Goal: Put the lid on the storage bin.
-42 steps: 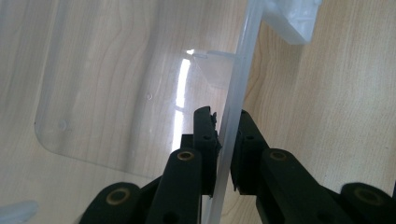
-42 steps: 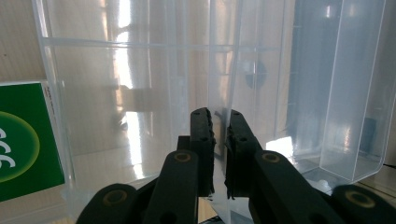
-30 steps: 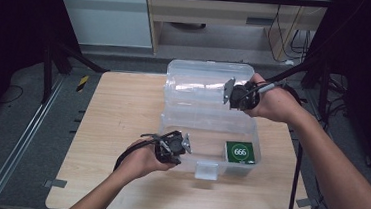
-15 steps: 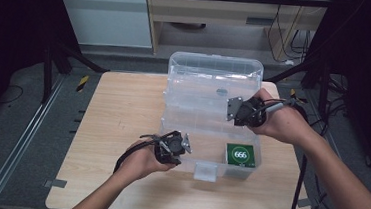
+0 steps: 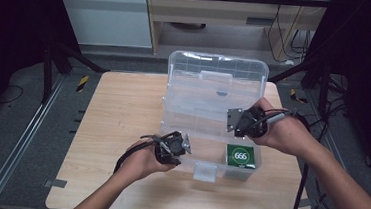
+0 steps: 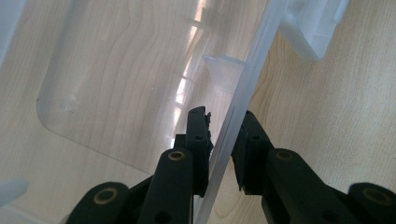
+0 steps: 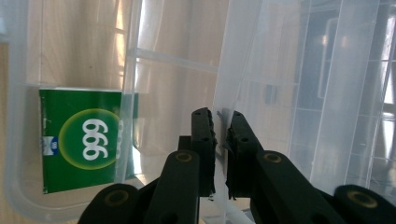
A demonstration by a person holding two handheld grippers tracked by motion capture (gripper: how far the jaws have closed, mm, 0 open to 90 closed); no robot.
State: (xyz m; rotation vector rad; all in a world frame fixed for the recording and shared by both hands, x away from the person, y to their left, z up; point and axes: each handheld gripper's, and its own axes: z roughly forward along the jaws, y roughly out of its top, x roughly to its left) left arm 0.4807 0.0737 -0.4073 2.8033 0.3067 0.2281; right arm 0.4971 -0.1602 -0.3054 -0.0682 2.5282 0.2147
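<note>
Clear plastic makes up the storage box (image 5: 206,131) on the wooden bench (image 5: 118,109), and it is the thing being worked on. Nearest the person, the left tool (image 5: 183,145) grips the box's front wall near its left end; in the left gripper view the jaws stand either side of that thin wall (image 6: 233,126), one inside the box and one outside, clenched on it so the box is pinned in place. Just right of it, the front latch (image 5: 204,171) hangs loose over the bench edge of the box. Farther in, a green packet marked 666 (image 5: 240,156) lies flat on the box floor at the front right corner. Above it the right tool (image 5: 232,120) holds the free edge of the lid (image 5: 215,84), its jaws closed on the clear panel (image 7: 224,126) in the right gripper view. The lid stands partway up, leaning over the box from its rear hinge. By my reading, the closing is about half done: the packet is already inside, and what is left is to bring the lid down flat and snap the latch
</note>
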